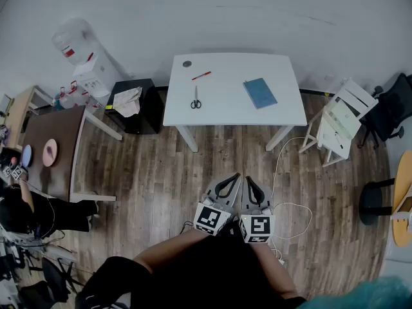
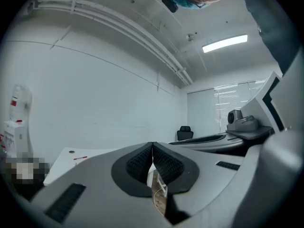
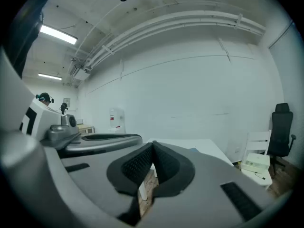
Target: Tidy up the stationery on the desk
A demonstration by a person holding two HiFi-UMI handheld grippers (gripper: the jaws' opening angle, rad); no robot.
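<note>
Desk (image 1: 283, 105): white top, smooth, matt. Floor (image 1: 161, 172): wood planks, visible grain, low sheen. Scissors (image 1: 196, 99): blades look like bare metal, handles dark, probably plastic. Pen (image 1: 201, 76): red plastic. Notebook (image 1: 259, 93): blue cover, matt. Left gripper (image 2: 152, 146) and right gripper (image 3: 153, 145): grey matt plastic shells, black ribbed rubbery pads (image 2: 140, 163). Side table (image 1: 61, 140): dark brown wood-look top. Cloth (image 1: 127, 100): pale crumpled fabric.

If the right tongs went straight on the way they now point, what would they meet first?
Probably the white table. It stands straight ahead of the shut right tongs, and nothing but wooden floor shows between. Whether they would meet its near edge or its top, I cannot tell.
</note>
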